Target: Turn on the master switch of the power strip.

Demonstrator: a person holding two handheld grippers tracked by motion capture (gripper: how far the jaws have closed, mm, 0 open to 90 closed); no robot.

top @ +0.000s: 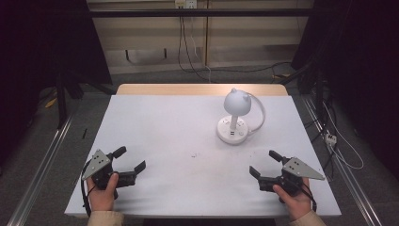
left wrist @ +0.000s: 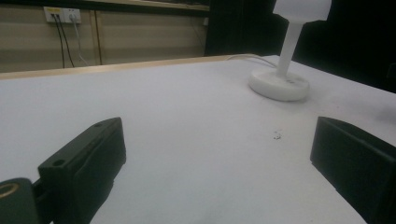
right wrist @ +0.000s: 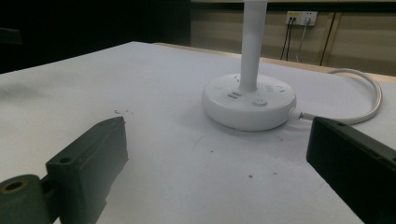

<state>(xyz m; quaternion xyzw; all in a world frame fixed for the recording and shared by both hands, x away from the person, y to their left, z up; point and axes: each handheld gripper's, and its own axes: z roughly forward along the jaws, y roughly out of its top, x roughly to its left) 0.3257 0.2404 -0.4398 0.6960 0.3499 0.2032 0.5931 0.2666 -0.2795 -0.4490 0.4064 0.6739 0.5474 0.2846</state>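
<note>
A small white desk lamp (top: 234, 117) stands right of centre on the white table (top: 169, 136), with a round base (right wrist: 249, 106), a straight stem and a domed head (top: 236, 101). Its white cord (right wrist: 369, 95) loops out behind the base. My left gripper (top: 130, 159) rests near the front left edge, held by a hand, jaws wide apart with nothing between them. At the front right my right gripper (top: 264, 162) also stands open and empty. Both grippers lie well short of the lamp, whose base (left wrist: 279, 85) appears far ahead in the left gripper view.
A few tiny dark specks (top: 194, 154) mark the table's middle. Behind the table a wall socket (top: 185, 4) feeds cables (top: 188, 52) that run down to the floor. Metal rails (top: 42, 160) flank the table on both sides. Dark curtains stand at left and right.
</note>
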